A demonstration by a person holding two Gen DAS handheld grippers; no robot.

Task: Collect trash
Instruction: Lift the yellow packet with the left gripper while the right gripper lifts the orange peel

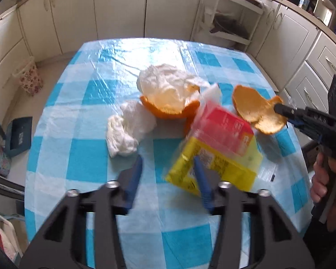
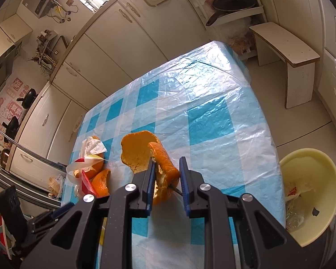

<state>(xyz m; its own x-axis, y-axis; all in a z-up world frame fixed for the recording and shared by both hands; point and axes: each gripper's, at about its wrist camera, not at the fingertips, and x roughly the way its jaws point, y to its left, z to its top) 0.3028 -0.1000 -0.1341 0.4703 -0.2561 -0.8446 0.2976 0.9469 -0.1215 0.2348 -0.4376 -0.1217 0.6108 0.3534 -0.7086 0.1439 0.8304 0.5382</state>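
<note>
Blurred yellow-red wrapper [image 1: 215,148] hiding left gripper [image 1: 168,168] fingertip, grip unclear

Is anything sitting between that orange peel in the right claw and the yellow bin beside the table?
Nothing visible. The right gripper holds the orange peel over the checked tablecloth, and the stretch toward the yellow bin past the table's edge is bare cloth.

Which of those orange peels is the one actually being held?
The broad, cupped orange peel at the right side of the pile: the right gripper pinches its edge. The other peels lie loose under the crumpled tissue.
</note>
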